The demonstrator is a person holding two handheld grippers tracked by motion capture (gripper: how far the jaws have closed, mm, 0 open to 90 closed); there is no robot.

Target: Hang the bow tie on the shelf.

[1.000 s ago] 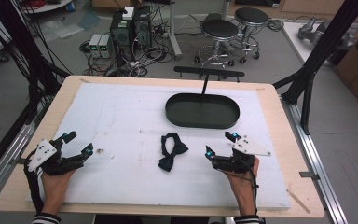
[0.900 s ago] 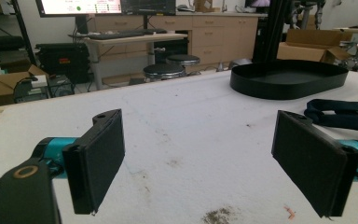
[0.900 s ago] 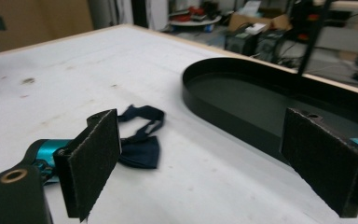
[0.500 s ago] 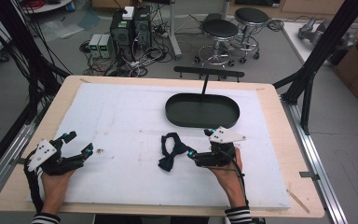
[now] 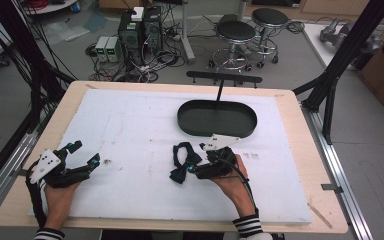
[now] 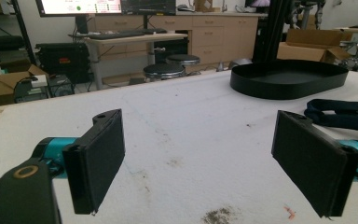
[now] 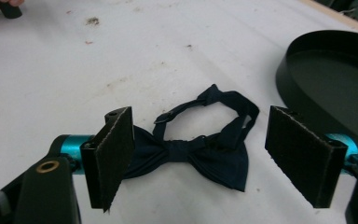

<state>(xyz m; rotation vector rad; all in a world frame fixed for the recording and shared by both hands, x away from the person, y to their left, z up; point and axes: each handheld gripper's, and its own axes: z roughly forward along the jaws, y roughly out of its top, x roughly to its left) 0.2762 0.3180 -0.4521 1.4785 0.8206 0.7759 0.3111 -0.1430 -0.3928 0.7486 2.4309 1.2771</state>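
While closing, right gripper (image 7: 200, 158) straddling bow tie (image 7: 200, 149), pads apart.

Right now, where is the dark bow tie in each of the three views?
High view: bow tie lies lower centre, left of the right gripper.
Left gripper view: its strap lies at the right edge.
Right gripper view: centre, between the jaws.
Shared landmark: black oval tray.

Both grippers look the same build – left gripper (image 5: 82, 162) and right gripper (image 5: 194, 165) are black bodies with teal collars behind flat, dark, felt-like pads (image 7: 114, 151). There's a brass-ringed hole on the near arm, a pale grey three-cornered plate on top, and a black cable trailing back. Sleeves are black-and-white striped cuffs – pretty tidy rig.
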